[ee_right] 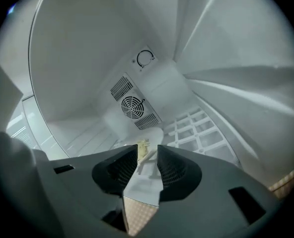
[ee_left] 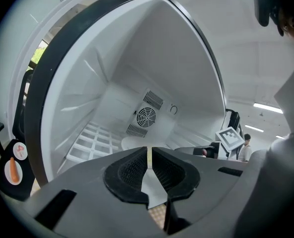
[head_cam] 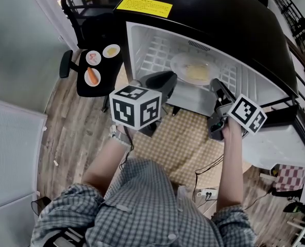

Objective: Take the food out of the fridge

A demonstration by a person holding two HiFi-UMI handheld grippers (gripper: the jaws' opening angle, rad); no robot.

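While both forearms (head_cam: 230, 174) reach level toward the open black, white-lined fridge (head_cam: 219, 14), left gripper (ee_left: 149, 151) jaws barely parted, empty; right gripper (ee_right: 147, 153) jaws spread, empty. Round white plate of yellow food (head_cam: 193, 69) sits on the fridge shelf, untouched.

Fridge (head_cam: 137, 45): 1. Large plate (head_cam: 195, 68) inside, 12 o'clock: 1. Small plates (head_cam: 93, 57) (head_cam: 111, 51) (head_cam: 92, 76) outside, 10 o'clock: 3. Grippers (head_cam: 172, 77) (head_cam: 217, 84): 2.

black fridge (head_cam: 219, 14), yellow label (head_cam: 145, 5), yellowish food (head_cam: 196, 72), checked shirt (head_cam: 142, 205)
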